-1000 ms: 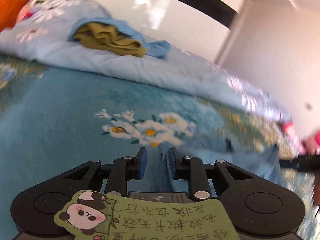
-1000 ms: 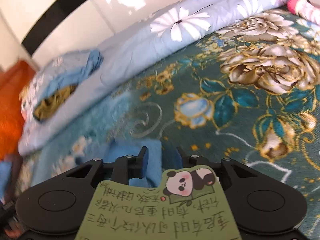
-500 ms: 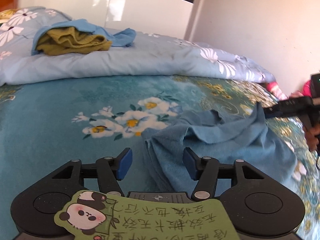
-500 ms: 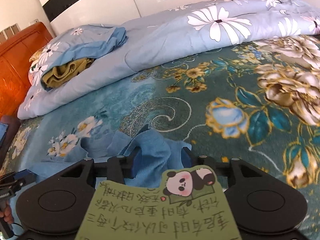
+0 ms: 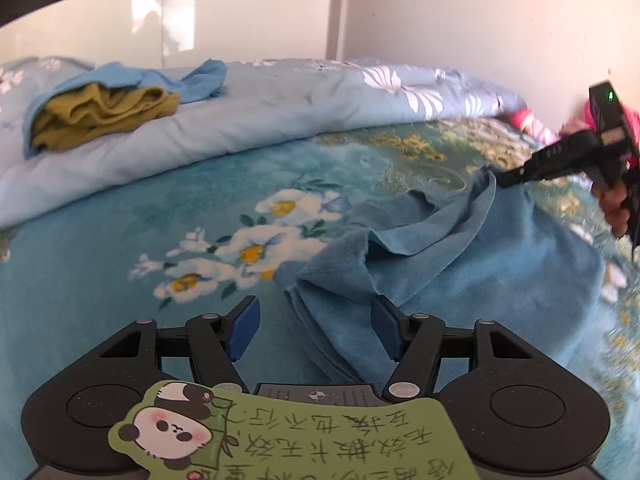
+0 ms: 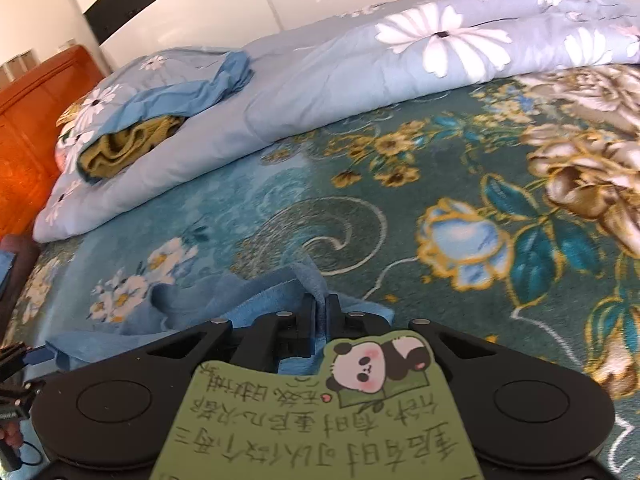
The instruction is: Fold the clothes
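- Bedspread [image 5: 120, 248], teal and floral, covers the bed; a pale quilt [image 5: 260, 120] lies along its far edge, below white wall panels [image 5: 160, 28].
- Left gripper [image 5: 316, 326] is opening, the blue garment [image 5: 460, 264] loose between its jaws.
- Right gripper [image 6: 319, 312] pinches that garment's edge.

Open bedspread [image 5: 100, 248] before rolled quilt [image 5: 280, 120].
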`<state>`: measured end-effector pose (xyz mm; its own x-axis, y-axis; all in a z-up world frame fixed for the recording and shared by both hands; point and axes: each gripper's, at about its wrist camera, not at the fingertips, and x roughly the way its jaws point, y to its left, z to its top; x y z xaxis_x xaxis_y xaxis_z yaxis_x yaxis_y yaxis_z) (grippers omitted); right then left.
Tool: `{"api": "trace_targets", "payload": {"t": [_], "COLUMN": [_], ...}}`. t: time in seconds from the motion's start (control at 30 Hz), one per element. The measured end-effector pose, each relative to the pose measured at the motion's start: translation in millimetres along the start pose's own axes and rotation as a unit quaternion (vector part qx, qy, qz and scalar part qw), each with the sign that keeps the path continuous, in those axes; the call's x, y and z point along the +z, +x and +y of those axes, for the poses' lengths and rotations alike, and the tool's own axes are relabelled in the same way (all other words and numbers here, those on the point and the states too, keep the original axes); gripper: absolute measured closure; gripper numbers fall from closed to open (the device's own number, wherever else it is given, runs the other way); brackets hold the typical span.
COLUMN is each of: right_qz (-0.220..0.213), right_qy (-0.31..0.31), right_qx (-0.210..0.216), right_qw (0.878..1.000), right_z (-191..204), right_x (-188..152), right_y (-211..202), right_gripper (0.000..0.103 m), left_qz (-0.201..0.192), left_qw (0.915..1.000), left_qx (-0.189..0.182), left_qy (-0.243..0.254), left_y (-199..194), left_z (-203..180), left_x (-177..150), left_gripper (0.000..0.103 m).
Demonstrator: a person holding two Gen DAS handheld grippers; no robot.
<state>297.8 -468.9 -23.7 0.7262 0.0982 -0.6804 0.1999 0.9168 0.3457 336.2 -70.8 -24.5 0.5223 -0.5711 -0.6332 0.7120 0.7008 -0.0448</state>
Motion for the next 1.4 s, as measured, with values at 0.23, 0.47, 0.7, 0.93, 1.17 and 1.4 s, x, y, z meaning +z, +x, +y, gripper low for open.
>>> {"api": "trace_targets", "payload": {"t": [0.23,0.47,0.7,0.93,1.17,1.4], "right_qz": [-0.003,-0.002,0.0,0.001,0.006,-0.002], "right_qy": [0.02,0.023,0.023,0.033,0.034,0.018], "right_qx": [0.0,-0.003,-0.005,-0.001,0.007,-0.004], "right_qw": [1.0,1.0,1.0,0.999,0.999,1.0], "right_z": [-8.3,-7.6,-7.9,-9.9,-7.9,-3.4], "right_x": [-0.5,1.1,-0.5,-2.2,-3.6,-2.0], "right_y": [1.8,3.2,4.7,5.7,7.1,4.3], "right_gripper": [0.099,0.099,0.099,0.098,0.098,0.1], "left_qz": [-0.013,-0.025,-0.006,-0.007,-0.008,-0.017], "left_qw": [0.9983,0.9958,0.9927,0.9917,0.9986,0.9963], "left_qx": [-0.029,-0.069,-0.057,-0.031,-0.045,-0.012], "left_qy": [0.049,0.055,0.106,0.125,0.026,-0.084], "left_y": [4.5,10.7,12.7,15.2,29.9,38.8], "left_z": [-3.5,-3.1,-6.0,-1.1,10.2,30.4], "left_x": [10.4,14.1,9.9,9.8,20.4,22.6], "left_gripper": [0.042,0.032,0.032,0.04,0.066,0.096]}}
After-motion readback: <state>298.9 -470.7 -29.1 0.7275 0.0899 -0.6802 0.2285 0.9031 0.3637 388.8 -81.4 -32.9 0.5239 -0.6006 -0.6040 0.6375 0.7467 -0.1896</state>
